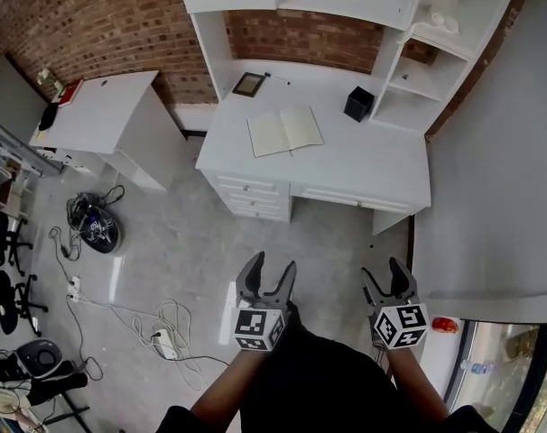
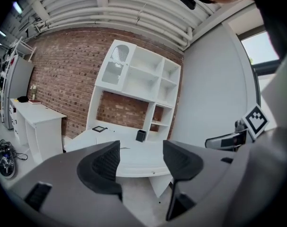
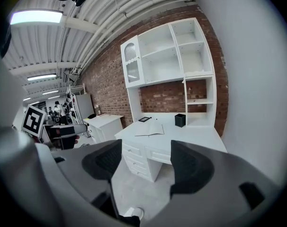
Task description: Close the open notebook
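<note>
I log: white open paper notebook (image 1: pixel 285 131), upper centre, flat on white worktop (image 1: pixel 364 165); left hand-held gripper (image 1: pixel 272 265) and right hand-held gripper (image 1: pixel 383 272), lower frame, both wide, empty.

Legible text: none in any view.
Notebook (image 1: pixel 285 131) pages: no writing readable (lies mid-desk (image 1: pixel 364 165), too small).
Cube on left gripper (image 1: pixel 272 264): square marker pattern, no characters.
Cube on right gripper (image 1: pixel 383 271): likewise.

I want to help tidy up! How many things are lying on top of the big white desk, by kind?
Open notebook: 1
Black box: 1
Dark frame: 1
Thin pen-like stick: 1
Total: 4
</note>
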`<state>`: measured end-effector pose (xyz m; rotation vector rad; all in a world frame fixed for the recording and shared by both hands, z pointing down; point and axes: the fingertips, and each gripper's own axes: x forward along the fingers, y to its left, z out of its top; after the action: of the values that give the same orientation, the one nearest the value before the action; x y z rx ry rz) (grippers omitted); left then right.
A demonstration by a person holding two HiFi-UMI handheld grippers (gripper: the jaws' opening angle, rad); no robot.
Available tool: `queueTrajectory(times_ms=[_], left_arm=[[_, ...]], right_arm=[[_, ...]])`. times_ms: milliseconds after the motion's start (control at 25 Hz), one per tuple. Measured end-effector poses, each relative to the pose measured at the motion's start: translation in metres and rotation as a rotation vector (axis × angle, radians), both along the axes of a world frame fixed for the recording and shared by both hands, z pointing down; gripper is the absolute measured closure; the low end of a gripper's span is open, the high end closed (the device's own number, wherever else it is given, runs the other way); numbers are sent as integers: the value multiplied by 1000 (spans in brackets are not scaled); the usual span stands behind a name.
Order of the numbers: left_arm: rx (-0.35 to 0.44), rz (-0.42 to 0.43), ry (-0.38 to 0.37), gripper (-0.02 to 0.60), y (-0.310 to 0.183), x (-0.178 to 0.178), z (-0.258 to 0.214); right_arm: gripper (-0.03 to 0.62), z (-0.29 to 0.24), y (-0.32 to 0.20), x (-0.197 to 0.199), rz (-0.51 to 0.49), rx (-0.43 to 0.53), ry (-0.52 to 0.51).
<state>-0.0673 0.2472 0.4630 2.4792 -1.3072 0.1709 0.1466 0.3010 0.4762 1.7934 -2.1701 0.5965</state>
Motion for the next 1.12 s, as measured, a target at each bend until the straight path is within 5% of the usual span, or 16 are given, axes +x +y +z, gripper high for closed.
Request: queueTrajectory(times_ms=[480,1120], left_arm=[[-54,26,39,319,-130,-35,10],[-123,7,48,319,-177,-36,46]], right_arm=[[287,-3,-143,-51,-35,-23,25],[275,31,-194,-77,-114,-122,4]])
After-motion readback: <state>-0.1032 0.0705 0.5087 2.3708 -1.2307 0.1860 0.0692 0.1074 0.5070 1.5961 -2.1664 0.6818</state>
